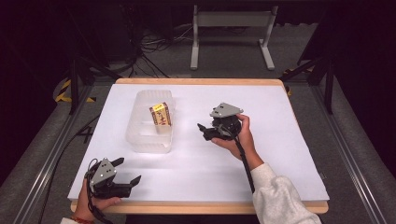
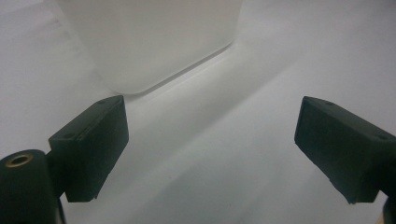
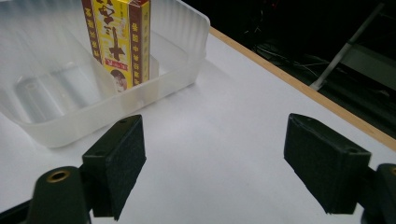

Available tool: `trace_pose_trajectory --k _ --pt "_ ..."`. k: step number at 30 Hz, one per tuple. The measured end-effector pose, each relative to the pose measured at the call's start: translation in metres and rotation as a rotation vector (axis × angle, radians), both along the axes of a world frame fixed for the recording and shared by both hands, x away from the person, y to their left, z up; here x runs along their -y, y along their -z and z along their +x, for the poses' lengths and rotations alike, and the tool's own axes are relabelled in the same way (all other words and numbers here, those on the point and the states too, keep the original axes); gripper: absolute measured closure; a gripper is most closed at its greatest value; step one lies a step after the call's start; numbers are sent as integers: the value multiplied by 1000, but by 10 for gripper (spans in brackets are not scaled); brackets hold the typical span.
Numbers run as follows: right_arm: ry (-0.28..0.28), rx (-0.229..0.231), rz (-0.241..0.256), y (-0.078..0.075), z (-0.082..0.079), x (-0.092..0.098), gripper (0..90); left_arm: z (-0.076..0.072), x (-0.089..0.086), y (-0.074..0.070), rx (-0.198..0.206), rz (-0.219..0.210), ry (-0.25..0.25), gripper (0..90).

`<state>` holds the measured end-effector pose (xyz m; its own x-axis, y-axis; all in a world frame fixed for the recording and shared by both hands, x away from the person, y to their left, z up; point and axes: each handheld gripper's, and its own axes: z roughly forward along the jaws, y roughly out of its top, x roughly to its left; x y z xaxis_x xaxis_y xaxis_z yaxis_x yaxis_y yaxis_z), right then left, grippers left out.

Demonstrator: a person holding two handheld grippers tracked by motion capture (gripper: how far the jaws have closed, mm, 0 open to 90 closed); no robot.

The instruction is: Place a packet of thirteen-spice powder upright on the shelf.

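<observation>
High view: box (image 1: 160,116) stands upright in the tub (image 1: 140,140); right gripper (image 1: 204,130) beside it, left gripper (image 1: 126,170) near the table (image 1: 280,154) edge, both spread, empty. Left gripper view: tub wall (image 2: 154,42) close ahead. Right gripper view: box (image 3: 119,37) leans on the rim; a nudge could likely topple it.

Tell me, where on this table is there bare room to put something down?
Bare: the white table right of the right gripper, and the strip between the clear bin and left gripper. Crowded: the bin's far end, holding the yellow box.
</observation>
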<state>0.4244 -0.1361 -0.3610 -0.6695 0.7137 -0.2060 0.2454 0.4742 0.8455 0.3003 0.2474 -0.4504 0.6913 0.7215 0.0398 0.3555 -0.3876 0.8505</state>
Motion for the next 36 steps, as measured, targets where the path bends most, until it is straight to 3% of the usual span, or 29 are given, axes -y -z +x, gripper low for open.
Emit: trace_pose_trajectory --k 36 --pt "36 -9 -102 8 -27 67 191 2 4 0 -5 14 13 106"
